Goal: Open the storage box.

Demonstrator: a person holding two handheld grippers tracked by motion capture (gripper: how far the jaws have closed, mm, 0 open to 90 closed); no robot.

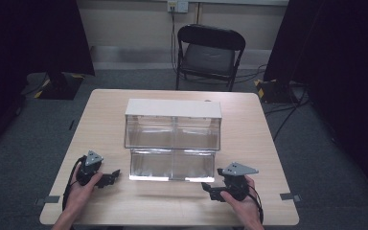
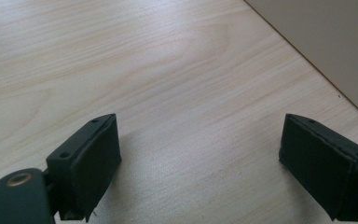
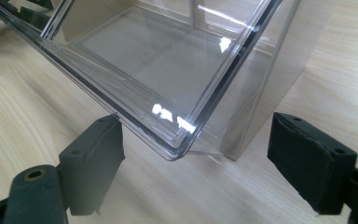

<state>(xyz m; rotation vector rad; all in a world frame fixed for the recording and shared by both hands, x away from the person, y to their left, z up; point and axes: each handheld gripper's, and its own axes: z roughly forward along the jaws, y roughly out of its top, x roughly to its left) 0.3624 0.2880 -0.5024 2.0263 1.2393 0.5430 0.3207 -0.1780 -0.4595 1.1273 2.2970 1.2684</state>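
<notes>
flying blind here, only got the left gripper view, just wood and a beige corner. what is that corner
Observer: It is the side of a two-tier clear bin with a beige top, standing mid-table, as the high view shows.
Operator: is the right gripper near it
Observer: Yes. The right gripper is open, its jaws either side of the bin's lower front corner, in its own view.
Operator: anything in the bin
Observer: No, the clear compartments look empty in the high view.
Operator: whats past the table
Observer: A black folding chair stands beyond the far edge.
</notes>
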